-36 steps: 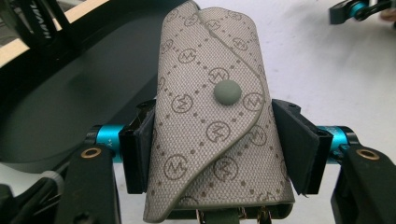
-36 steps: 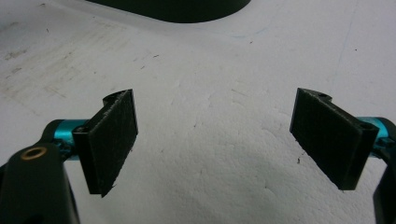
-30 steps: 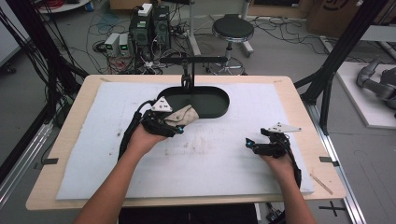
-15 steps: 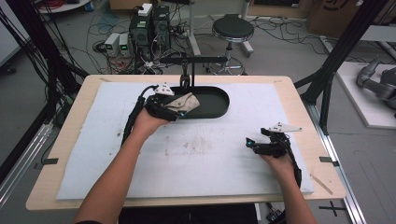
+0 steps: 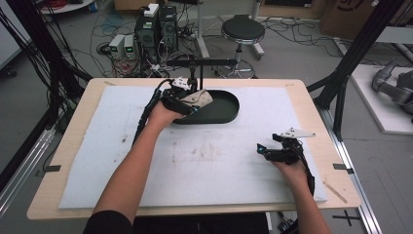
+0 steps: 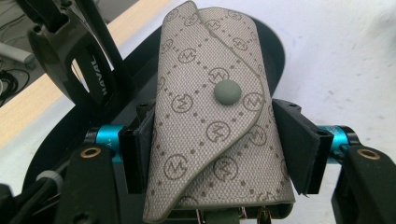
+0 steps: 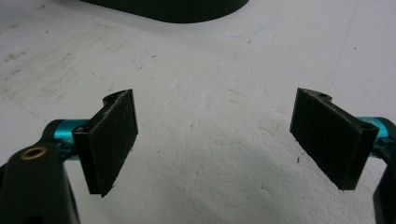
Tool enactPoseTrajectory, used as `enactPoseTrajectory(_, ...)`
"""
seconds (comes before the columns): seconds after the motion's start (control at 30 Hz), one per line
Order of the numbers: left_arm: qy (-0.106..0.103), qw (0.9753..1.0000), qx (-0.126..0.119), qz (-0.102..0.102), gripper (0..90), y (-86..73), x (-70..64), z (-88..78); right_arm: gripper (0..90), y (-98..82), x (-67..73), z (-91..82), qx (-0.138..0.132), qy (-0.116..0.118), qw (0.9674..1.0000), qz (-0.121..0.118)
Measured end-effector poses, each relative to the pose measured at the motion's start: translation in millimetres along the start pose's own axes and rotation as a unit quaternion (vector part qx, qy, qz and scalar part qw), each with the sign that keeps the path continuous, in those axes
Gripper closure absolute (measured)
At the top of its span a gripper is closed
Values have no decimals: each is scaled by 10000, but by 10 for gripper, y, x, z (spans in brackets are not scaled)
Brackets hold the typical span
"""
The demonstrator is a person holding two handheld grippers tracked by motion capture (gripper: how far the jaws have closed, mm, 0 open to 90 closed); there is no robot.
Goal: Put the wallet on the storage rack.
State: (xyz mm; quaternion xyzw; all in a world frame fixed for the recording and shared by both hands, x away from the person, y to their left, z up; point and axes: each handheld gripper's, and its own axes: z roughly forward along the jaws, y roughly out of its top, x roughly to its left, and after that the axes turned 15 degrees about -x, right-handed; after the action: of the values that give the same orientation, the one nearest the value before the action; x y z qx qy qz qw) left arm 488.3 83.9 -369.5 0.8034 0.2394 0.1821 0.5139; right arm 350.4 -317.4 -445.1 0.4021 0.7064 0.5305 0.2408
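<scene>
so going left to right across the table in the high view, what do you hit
left tool shut on the patterned key pouch → black oval tray → right tool, open over the white mat

Black claws (image 7: 212,140), teal axle ends, brass-ringed screw holes, textured black pads (image 7: 114,140); dark short sleeve (image 5: 112,222), probably black.

A wooden table (image 5: 68,161) carries a white foam mat (image 5: 219,165), with a black oval tray (image 5: 226,108) on it

Stool (image 5: 242,30), cables on grey floor (image 5: 292,53)
</scene>
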Motion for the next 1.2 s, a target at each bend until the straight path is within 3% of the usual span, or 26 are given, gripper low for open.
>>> enactPoseTrajectory(0.13,-4,10000,31,54,361,7,84,88,154,-6,-10,-4,10,-9,10000,4)
enactPoseTrajectory(0.23,46,9999,-109,-14,361,-24,173,138,154,-1,-7,-10,-11,-21,10000,6)
enactPoseTrajectory(0.37,109,9999,62,-83,361,-125,295,240,154,-5,-6,1,-3,-5,10000,-27)
enactPoseTrajectory(0.47,26,9999,81,-145,360,-212,357,327,154,-6,3,9,9,-14,10000,-37)
enactPoseTrajectory(0.93,-89,9988,452,-190,358,-342,414,610,154,-11,4,27,37,-12,10000,-41)
enactPoseTrajectory(1.2,35,9963,824,-229,348,-424,432,668,154,-13,-2,37,24,-20,10000,-43)
